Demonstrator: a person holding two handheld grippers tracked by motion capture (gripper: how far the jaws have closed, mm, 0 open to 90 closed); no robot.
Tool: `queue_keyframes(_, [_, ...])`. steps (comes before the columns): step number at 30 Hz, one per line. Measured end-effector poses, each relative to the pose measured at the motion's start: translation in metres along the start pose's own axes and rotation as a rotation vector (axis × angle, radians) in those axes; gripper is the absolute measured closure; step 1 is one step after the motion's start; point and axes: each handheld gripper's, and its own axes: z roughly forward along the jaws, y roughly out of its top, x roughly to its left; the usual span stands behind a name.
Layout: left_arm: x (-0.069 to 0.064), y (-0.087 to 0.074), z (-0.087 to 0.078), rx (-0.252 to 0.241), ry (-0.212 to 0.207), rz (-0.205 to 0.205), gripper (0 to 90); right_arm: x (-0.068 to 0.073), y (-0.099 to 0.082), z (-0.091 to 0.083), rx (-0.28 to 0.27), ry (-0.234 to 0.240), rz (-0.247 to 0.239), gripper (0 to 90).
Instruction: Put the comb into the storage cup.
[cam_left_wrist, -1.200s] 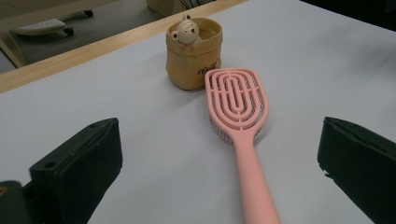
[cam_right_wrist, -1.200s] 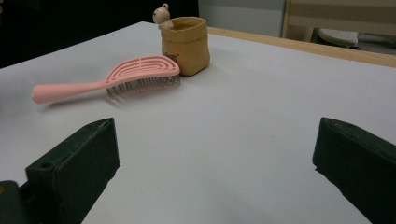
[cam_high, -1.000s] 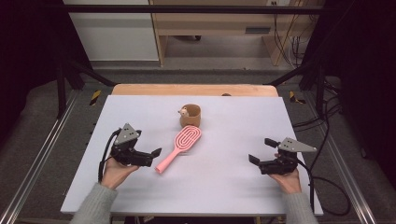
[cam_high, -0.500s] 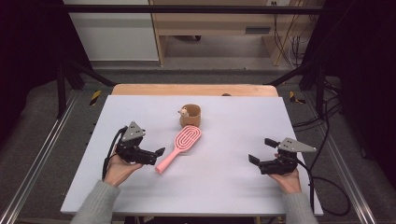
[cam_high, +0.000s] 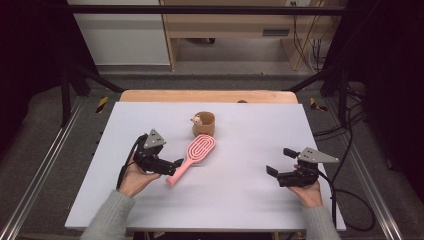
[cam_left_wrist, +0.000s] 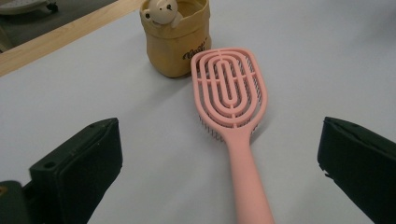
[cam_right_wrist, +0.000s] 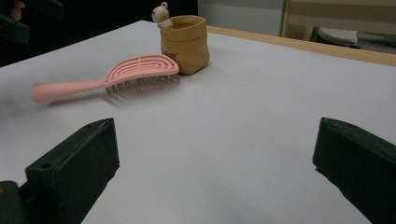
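Table (cam_high: 240, 200) white. Pouch (cam_high: 204, 123) upright near far edge. Pink brush (cam_high: 192, 158) flat, bristles down, head just beside pouch. Left gripper (cam_high: 172, 166) at brush handle, jaws spread either side. Right gripper (cam_high: 272, 172) well apart, jaws spread, empty.

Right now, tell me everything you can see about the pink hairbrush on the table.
The pink hairbrush looks like smooth moulded plastic, with an oval head of concentric open loops and a long straight handle. It lies flat on the white table, bristles down; the bristles look thin and dark. Its head nearly reaches the tan cup, though contact cannot be told. Its handle points between the open jaws of the left tongs, which do not grip it.
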Motion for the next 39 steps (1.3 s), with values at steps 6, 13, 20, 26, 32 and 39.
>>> queue_keyframes(6, [-0.003, 0.002, 0.008, 0.023, -0.006, 0.004, 0.0, 0.0, 0.0, 0.0, -0.001, 0.0, 0.002, 0.8])
queue_keyframes(13, [-0.004, 0.002, 0.017, 0.051, -0.003, 0.005, 0.0, 0.0, 0.0, 0.0, 0.004, 0.001, -0.002, 0.8])
queue_keyframes(20, [-0.004, 0.002, 0.024, 0.081, -0.002, 0.0, 0.0, 0.0, 0.0, 0.0, 0.004, 0.002, 0.002, 0.8])
queue_keyframes(26, [-0.005, 0.002, 0.03, 0.106, -0.001, -0.004, 0.0, 0.0, 0.0, 0.0, 0.004, 0.001, 0.002, 0.8])
queue_keyframes(32, [-0.006, 0.001, 0.036, 0.13, -0.009, -0.012, 0.3, 0.0, 0.0, 0.001, 0.003, -0.001, -0.001, 0.8])
queue_keyframes(39, [-0.007, 0.001, 0.044, 0.159, -0.007, -0.016, 1.4, 0.0, 0.0, 0.001, 0.005, 0.0, -0.001, 0.8])
